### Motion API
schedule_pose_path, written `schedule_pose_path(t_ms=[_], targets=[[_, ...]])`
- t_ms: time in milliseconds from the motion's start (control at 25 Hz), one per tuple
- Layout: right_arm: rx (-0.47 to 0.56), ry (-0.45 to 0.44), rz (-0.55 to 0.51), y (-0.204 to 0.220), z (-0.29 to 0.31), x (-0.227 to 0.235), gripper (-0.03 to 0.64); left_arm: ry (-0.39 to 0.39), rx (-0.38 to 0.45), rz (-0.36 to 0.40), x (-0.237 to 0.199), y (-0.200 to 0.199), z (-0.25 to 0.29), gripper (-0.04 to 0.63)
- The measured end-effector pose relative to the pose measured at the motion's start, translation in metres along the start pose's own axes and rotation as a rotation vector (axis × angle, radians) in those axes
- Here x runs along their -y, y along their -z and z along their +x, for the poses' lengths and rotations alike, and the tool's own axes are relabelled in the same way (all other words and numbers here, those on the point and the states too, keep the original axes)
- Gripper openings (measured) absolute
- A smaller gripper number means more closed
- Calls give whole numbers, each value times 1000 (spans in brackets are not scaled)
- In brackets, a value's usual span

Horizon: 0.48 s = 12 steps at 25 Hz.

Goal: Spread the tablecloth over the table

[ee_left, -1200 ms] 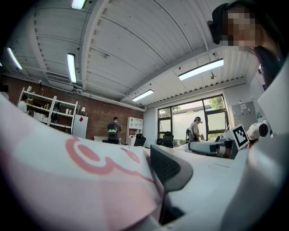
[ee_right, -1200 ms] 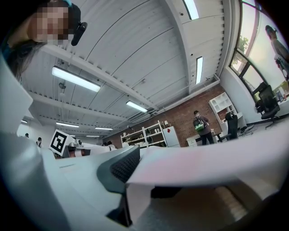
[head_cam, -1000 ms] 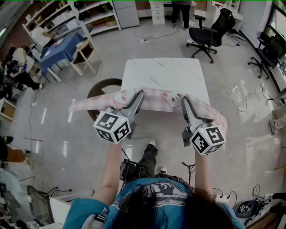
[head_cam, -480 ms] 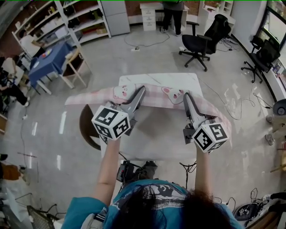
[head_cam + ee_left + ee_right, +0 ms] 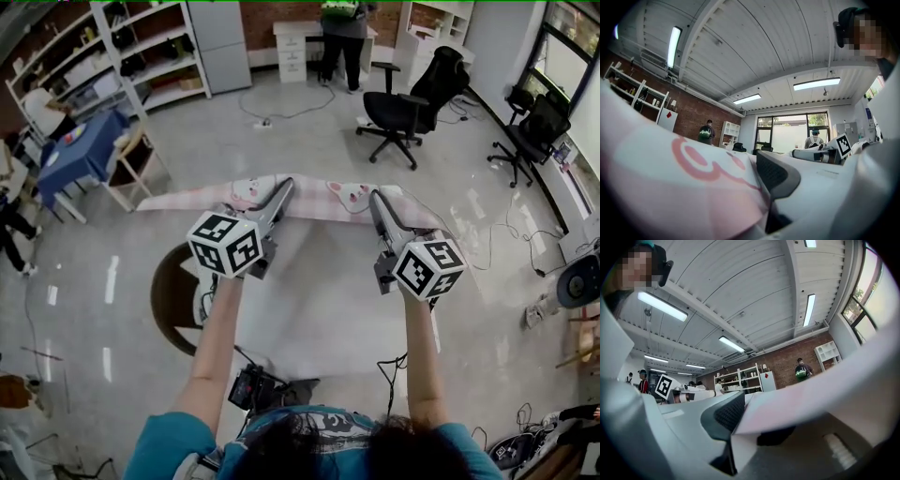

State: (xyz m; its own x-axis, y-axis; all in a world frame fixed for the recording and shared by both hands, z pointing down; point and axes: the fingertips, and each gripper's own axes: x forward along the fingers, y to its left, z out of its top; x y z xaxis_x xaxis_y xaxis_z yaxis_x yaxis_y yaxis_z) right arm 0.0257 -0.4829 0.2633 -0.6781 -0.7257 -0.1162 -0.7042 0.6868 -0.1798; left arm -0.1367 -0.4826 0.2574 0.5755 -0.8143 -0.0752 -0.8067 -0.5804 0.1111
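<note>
Holding the pink checked, cartoon-printed fabric tablecloth (image 5: 314, 199) stretched in the air near the far side of the white marble-look square table (image 5: 319, 295), the left gripper (image 5: 281, 187) and right gripper (image 5: 377, 197) are each clamping its folded edge. The right jaws have just been easing slightly wider with cloth between them, so that side is risking slipping free. The loose ends are hanging beyond both grips and are probably going to land bunched or skewed.

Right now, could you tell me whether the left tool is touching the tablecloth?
Touching. In the left gripper view the left tool has its jaws closed on the tablecloth, with the cloth wedged between them.
</note>
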Motion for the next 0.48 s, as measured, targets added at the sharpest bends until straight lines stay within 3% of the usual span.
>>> schedule_pose_path(t_ms=[120, 480], targets=[[26, -14, -8, -12, 23, 10, 74, 13, 32, 27, -16, -17, 16, 80], [181, -5, -119, -104, 80, 40, 75, 98, 153, 281, -39, -119, 84, 81]])
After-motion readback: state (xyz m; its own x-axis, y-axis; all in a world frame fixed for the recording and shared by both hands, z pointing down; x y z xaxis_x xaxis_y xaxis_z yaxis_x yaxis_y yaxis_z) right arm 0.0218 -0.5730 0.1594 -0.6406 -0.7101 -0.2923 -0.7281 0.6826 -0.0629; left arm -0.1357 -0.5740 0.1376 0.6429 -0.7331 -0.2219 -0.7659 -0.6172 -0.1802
